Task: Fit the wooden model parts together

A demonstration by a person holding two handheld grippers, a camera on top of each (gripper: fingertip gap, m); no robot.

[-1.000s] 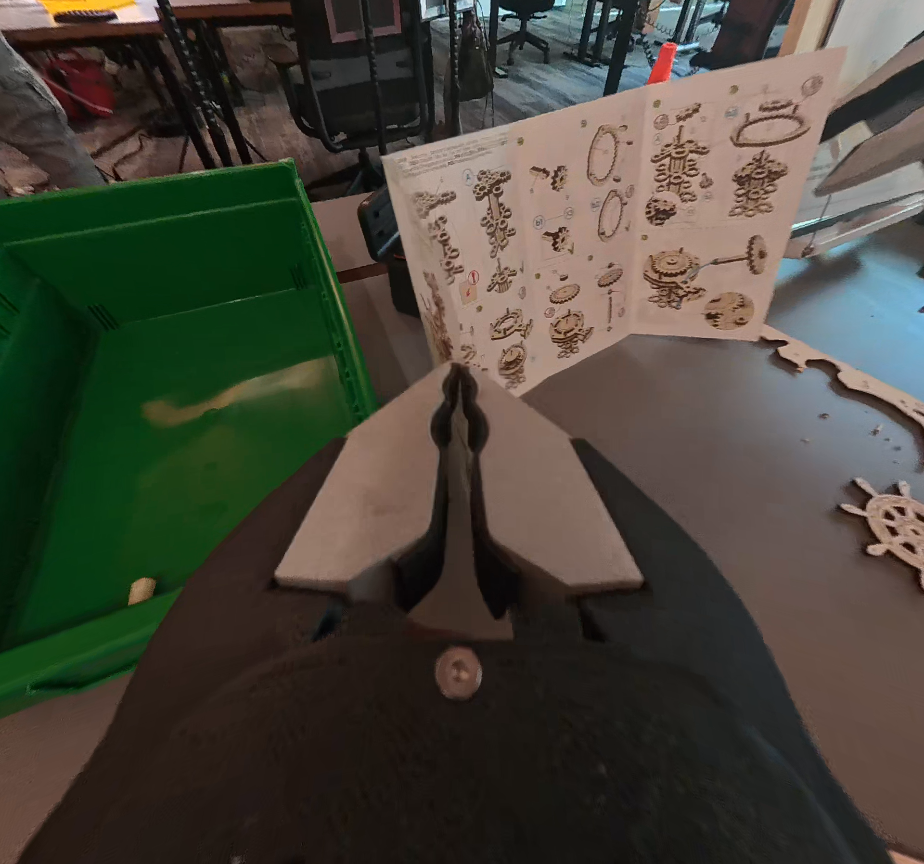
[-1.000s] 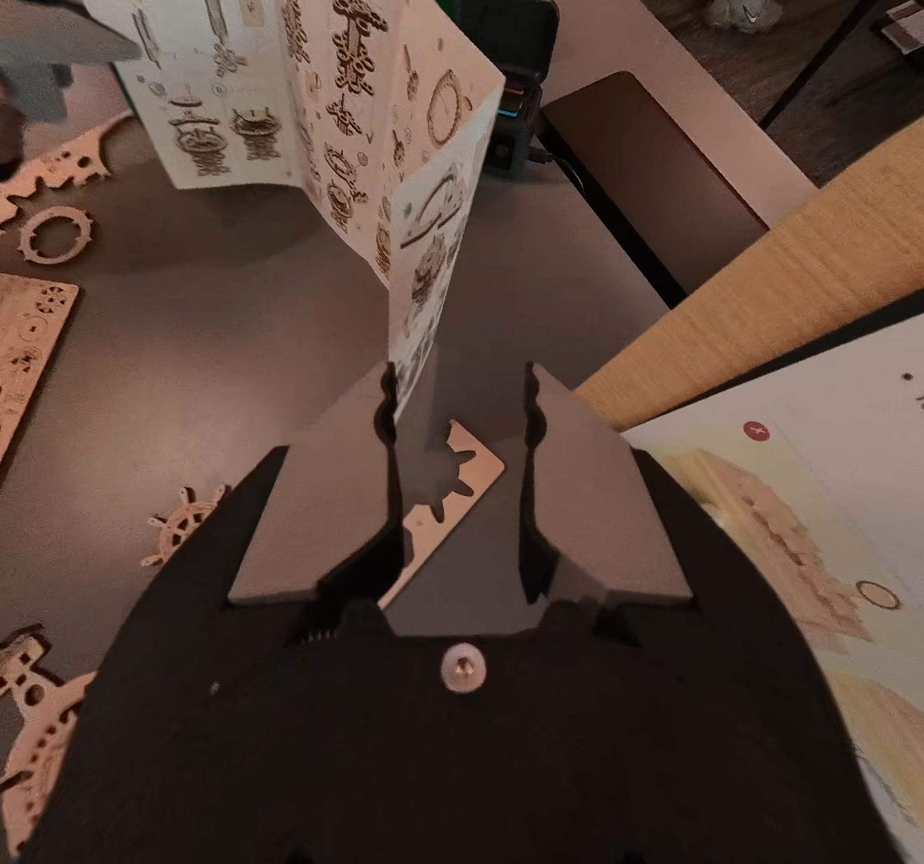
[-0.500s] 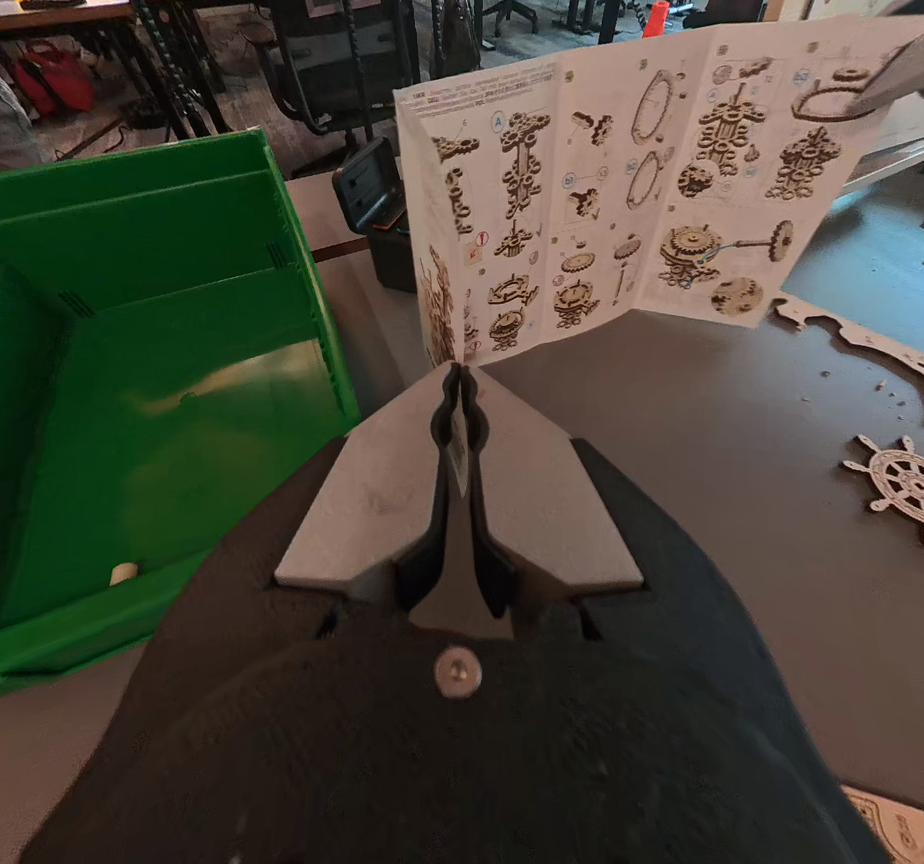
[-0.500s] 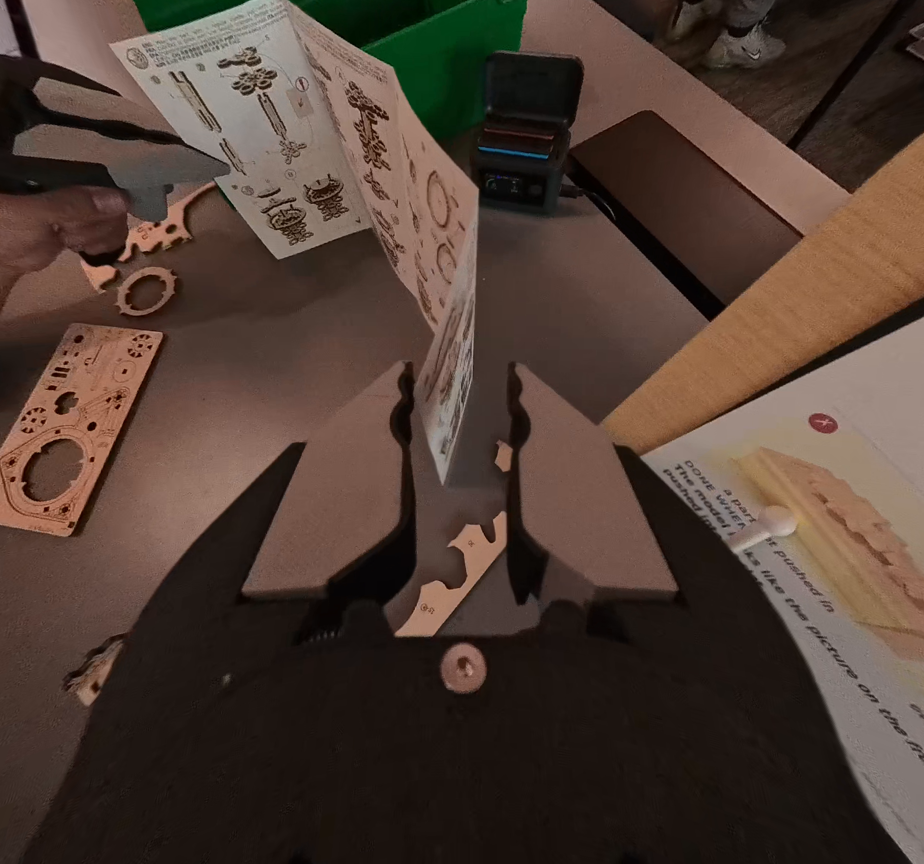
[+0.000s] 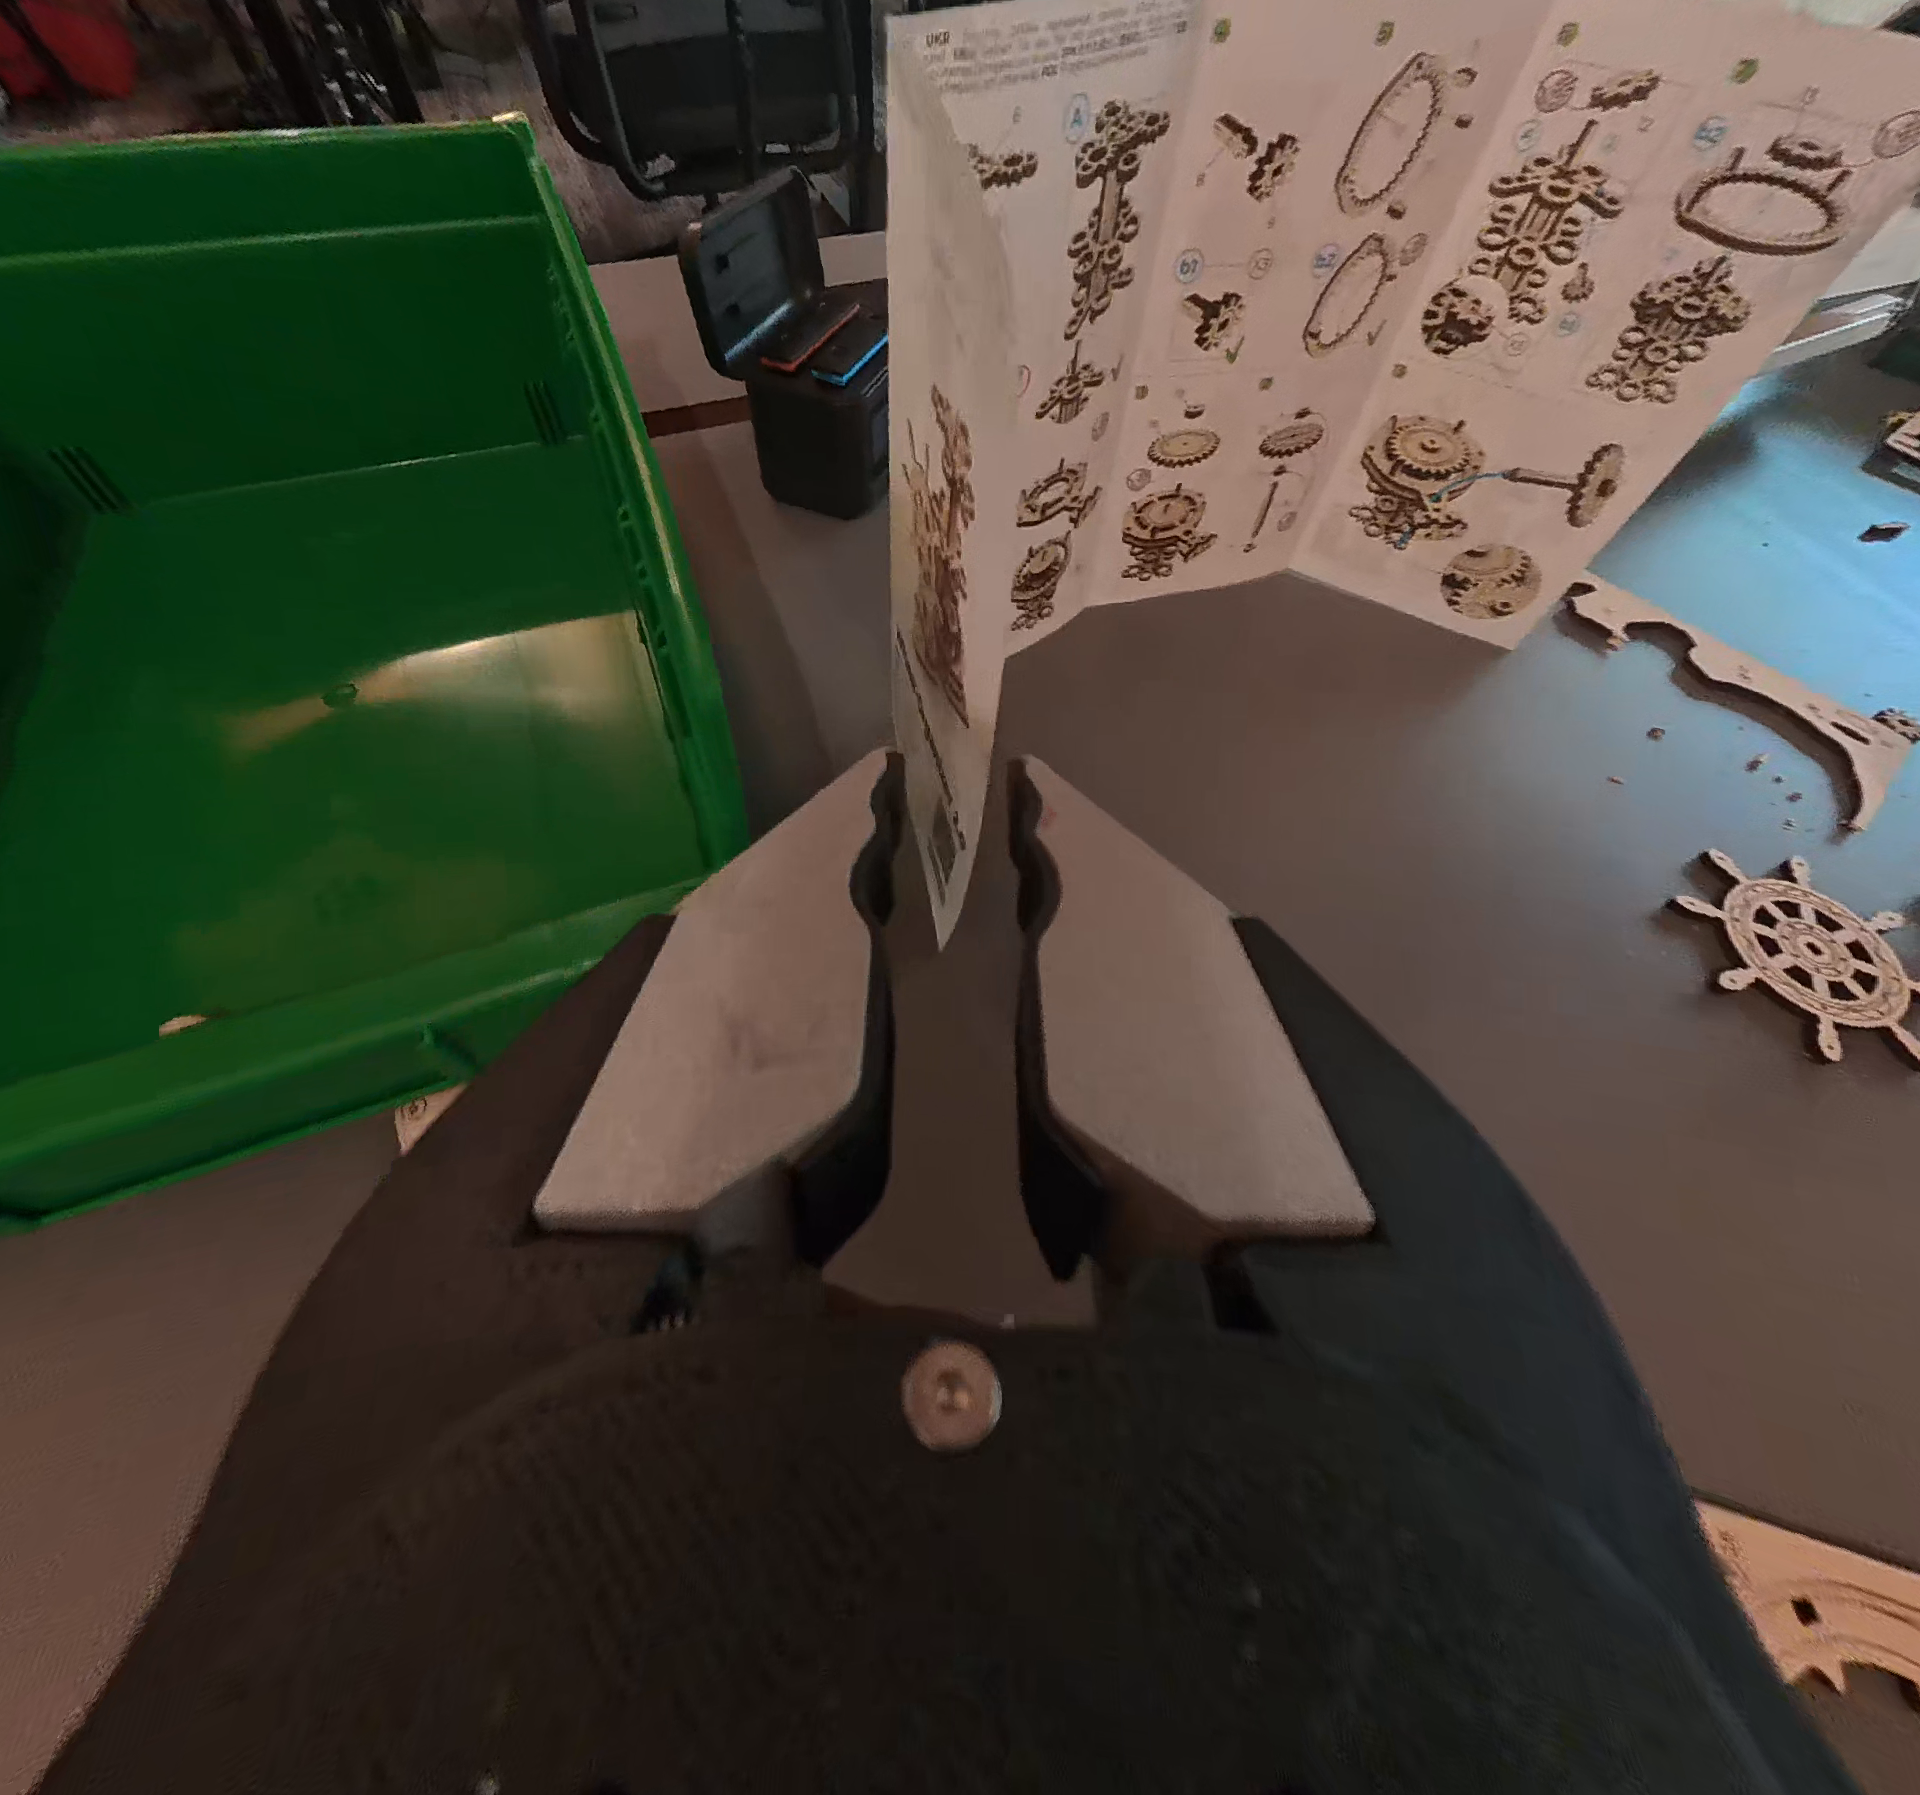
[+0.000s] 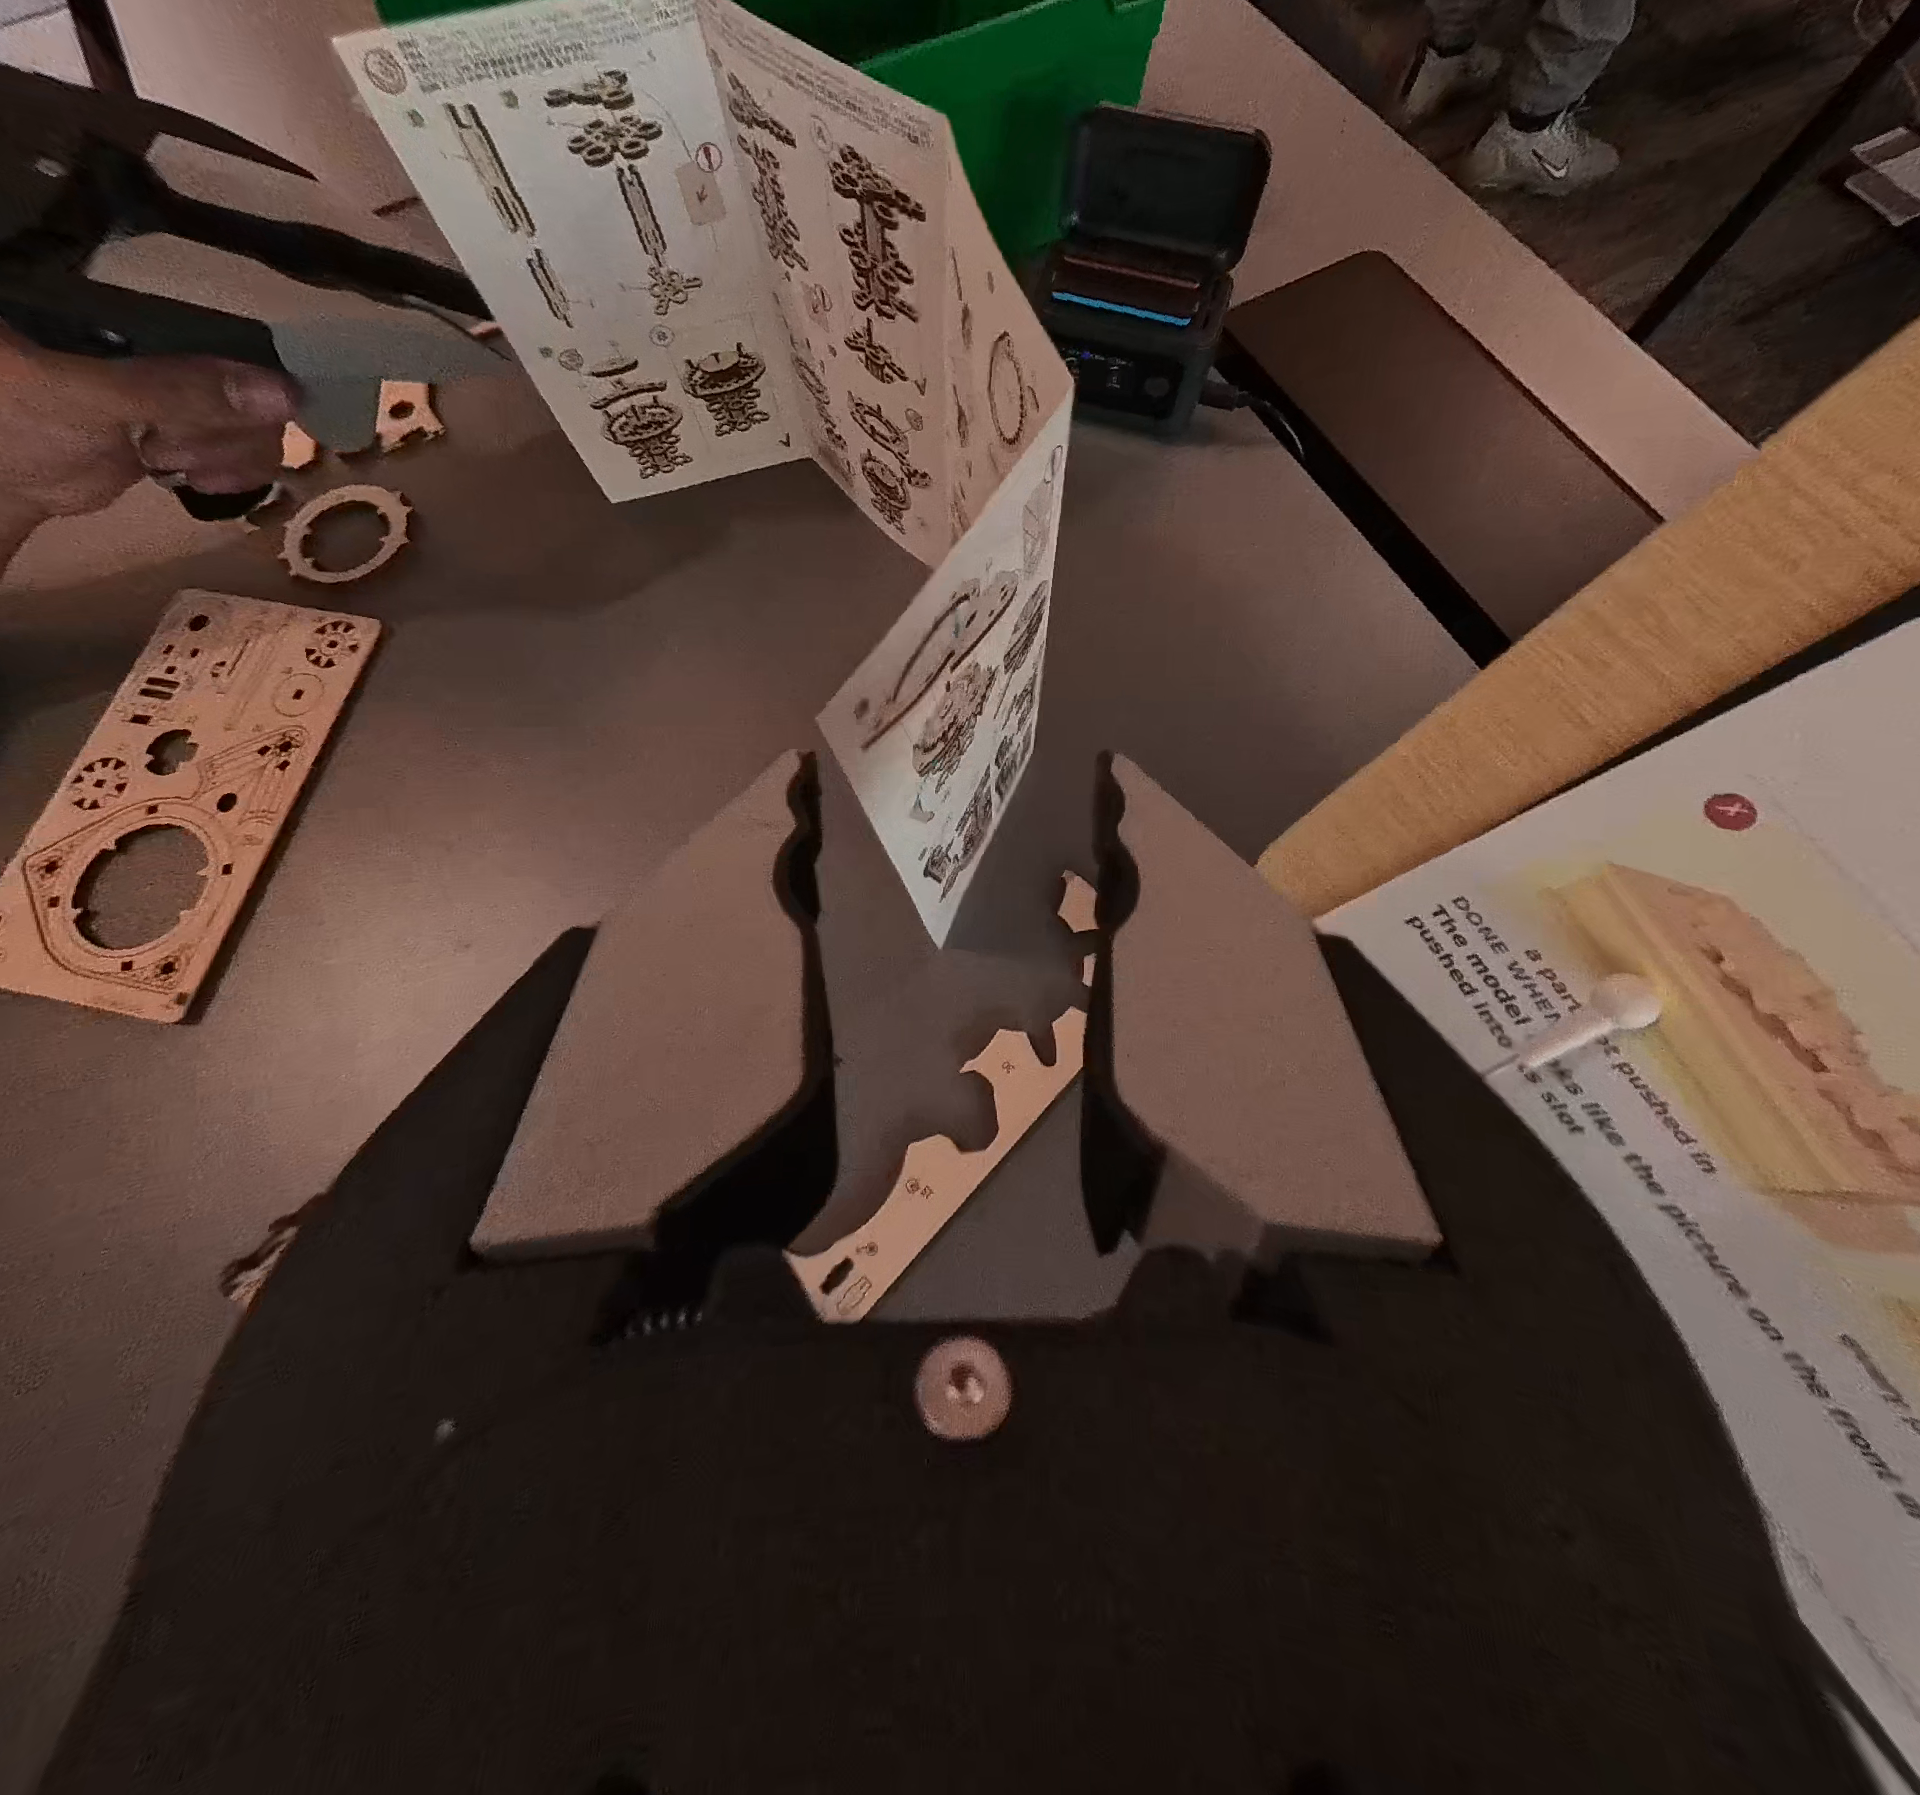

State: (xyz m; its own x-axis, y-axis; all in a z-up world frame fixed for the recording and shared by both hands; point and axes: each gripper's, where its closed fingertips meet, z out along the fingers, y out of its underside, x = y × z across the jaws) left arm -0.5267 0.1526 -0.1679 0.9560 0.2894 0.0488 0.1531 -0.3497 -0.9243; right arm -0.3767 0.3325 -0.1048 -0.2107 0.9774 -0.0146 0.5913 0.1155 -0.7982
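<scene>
Between the fingers of the left gripper [image 5: 954, 763], which stand apart and unclenched, hangs the end panel of a folded instruction leaflet [image 5: 1299, 291]; no finger visibly presses on it. The leaflet runs ahead and to the right of this gripper, off the dark table [image 5: 1351, 914]. To its left stands a green bin [image 5: 260, 343], ahead an open black case [image 5: 800, 363]. On the table to its right lie a wooden ship's wheel part [image 5: 1813, 950] and, farther ahead, a curved wooden offcut [image 5: 1745, 696].

Seen from the right wrist, the right gripper [image 6: 958, 758] is likewise spread, the leaflet's opposite end panel hanging in its gap. Under that gap lies a notched wooden strip [image 6: 966, 1153] on the table. To this gripper's left lie a punched wooden sheet [image 6: 177, 800] and, ahead of it, a toothed wooden ring [image 6: 343, 532]. A printed card [image 6: 1662, 1122] lies to its right.
</scene>
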